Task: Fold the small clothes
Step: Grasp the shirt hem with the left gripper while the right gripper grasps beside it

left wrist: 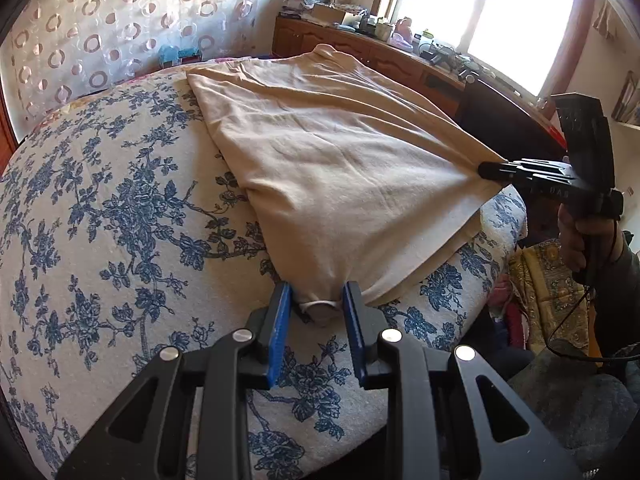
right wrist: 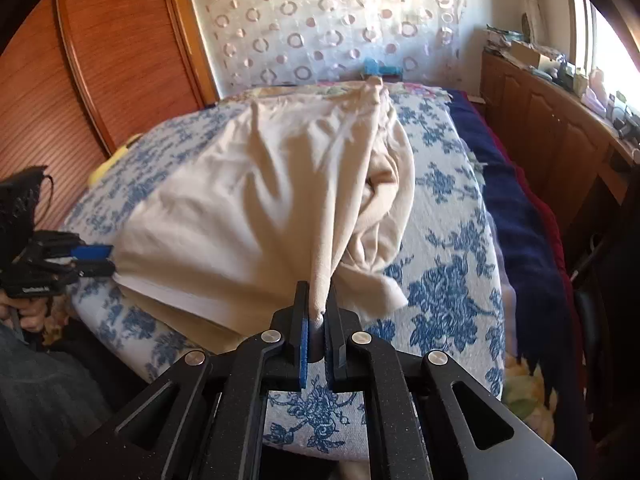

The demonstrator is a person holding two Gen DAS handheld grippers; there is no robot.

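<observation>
No brand, label or readable writing showed anywhere; the pale marks on the side of the right gripper were too blurred to read.

The cream garment lay on the bed, over its blue-flowered cover, with its far end reaching toward the patterned curtain beyond the bed. The left gripper sat low at the garment's near edge, its jaws partly closed with a bunched, hemmed corner of the fabric between the blue pads. The right gripper came in level from the side of the garment nearest the wooden cabinet, held in a hand wrapped round its handle; its jaws were closed tight on another corner, and the cloth ran taut between the two grips, lifted off the bed.
</observation>
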